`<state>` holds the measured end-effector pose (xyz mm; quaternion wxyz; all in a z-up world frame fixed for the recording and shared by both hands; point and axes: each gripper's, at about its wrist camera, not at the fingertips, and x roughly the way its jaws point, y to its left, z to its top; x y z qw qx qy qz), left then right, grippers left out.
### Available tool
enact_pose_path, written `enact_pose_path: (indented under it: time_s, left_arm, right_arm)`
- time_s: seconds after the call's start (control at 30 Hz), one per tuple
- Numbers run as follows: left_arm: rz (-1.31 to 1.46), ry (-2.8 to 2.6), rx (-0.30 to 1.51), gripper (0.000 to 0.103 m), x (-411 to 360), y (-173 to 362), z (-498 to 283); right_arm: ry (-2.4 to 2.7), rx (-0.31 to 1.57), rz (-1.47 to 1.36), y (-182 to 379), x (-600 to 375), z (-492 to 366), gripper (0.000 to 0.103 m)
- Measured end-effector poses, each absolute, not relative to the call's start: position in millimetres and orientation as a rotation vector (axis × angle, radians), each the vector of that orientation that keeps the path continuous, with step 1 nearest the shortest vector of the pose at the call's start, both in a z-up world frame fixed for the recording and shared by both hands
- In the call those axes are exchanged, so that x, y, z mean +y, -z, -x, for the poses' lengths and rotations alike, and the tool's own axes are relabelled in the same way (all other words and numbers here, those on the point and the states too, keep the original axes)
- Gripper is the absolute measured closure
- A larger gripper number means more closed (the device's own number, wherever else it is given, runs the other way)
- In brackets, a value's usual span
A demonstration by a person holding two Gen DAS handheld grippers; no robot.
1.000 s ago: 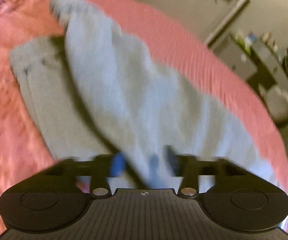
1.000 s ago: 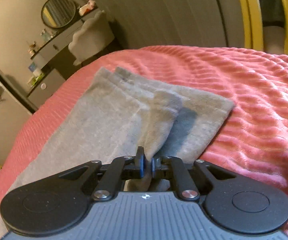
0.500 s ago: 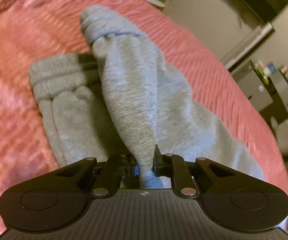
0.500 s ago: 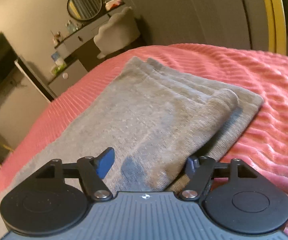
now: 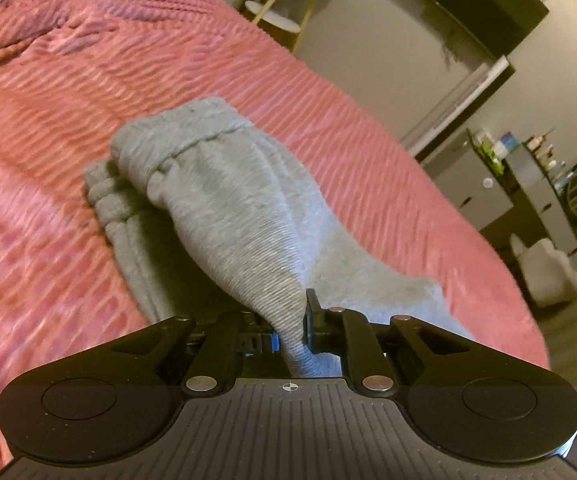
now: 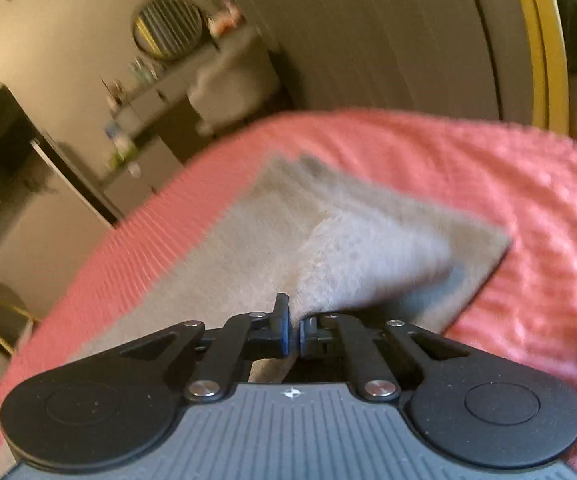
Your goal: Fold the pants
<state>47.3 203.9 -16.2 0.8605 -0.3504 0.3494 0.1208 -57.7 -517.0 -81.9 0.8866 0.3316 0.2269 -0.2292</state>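
Grey knit pants (image 5: 224, 208) lie on a pink ribbed bedspread (image 5: 48, 128). In the left wrist view my left gripper (image 5: 290, 330) is shut on a bunched ridge of the cloth, which rises from the jaws towards the gathered waistband (image 5: 184, 136). A lower layer lies flat beneath it. In the right wrist view the pants (image 6: 288, 240) stretch away over the bedspread (image 6: 528, 208). My right gripper (image 6: 294, 334) is shut on a lifted fold of the upper layer, and the picture is blurred.
Beyond the bed's edge stand a dresser with small items (image 5: 528, 168), a round mirror (image 6: 168, 26) and a pale chair (image 5: 548, 276). A gold-legged side table (image 5: 276, 20) stands past the far edge. A yellow frame (image 6: 544, 40) is at the right.
The left gripper closed on the cloth and pulled it up and nearer, bunching the waistband end. The right gripper opened wide, then shut on the upper fold and lifted it.
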Motion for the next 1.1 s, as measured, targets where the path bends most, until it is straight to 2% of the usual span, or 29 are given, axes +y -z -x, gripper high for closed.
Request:
enact_pose_path:
  time_s: [0.1,0.17,0.2,0.23,0.27,0.3,0.33,0.37,0.4,0.53,0.63,0.77,0.87,0.9,0.93,1.0,1.1]
  left_arm:
    - [0.659,-0.297,0.819,0.086,198,24,-42]
    - [0.652,-0.376,0.894,0.072,200,34,-41]
    - [0.654,-0.426,0.902,0.069,202,35,-37]
    - [0.641,-0.474,0.889,0.064,204,32,-32]
    - [0.616,-0.53,0.854,0.054,206,25,-25]
    - [0.588,-0.584,0.812,0.048,206,16,-19]
    - [0.561,-0.63,0.771,0.035,205,9,-15]
    - [0.525,-0.667,0.714,0.028,202,-1,-12]
    - [0.492,-0.662,0.669,0.026,197,-9,-14]
    - [0.393,-0.533,0.601,0.006,164,-16,-44]
    - [0.432,-0.493,0.736,0.007,142,12,-84]
    - [0.556,-0.396,0.873,0.011,127,47,-116]
    - [0.459,-0.315,0.878,0.01,119,61,-129]
    - [0.384,-0.33,0.87,0.01,119,66,-133]
    - [0.317,-0.355,0.858,0.01,119,70,-135]
    - [0.217,-0.402,0.82,0.01,125,76,-143]
    - [0.24,-0.476,0.765,0.01,140,72,-147]
  right_arm:
    - [0.543,0.453,-0.59,75,-517,61,0.098]
    - [0.584,0.53,-0.609,90,-529,56,0.098]
    - [0.615,0.573,-0.617,98,-533,54,0.092]
    - [0.675,0.615,-0.612,104,-537,53,0.081]
    - [0.702,0.615,-0.606,107,-538,57,0.075]
    - [0.717,0.589,-0.605,106,-539,63,0.058]
    - [0.748,0.569,-0.595,103,-537,69,0.044]
    - [0.787,0.556,-0.569,99,-535,74,0.042]
    - [0.818,0.543,-0.542,95,-532,78,0.042]
    - [0.717,0.508,-0.481,75,-501,69,0.041]
    - [0.5,0.536,-0.435,64,-456,39,0.032]
    - [0.111,0.673,-0.42,70,-392,-10,0.028]
    - [-0.062,0.8,-0.413,88,-357,-49,0.027]
    - [-0.06,0.83,-0.394,94,-348,-62,0.024]
    - [-0.036,0.839,-0.373,97,-345,-72,0.019]
    - [0.064,0.836,-0.321,100,-337,-85,0.018]
    - [0.132,0.804,-0.315,91,-324,-102,0.018]
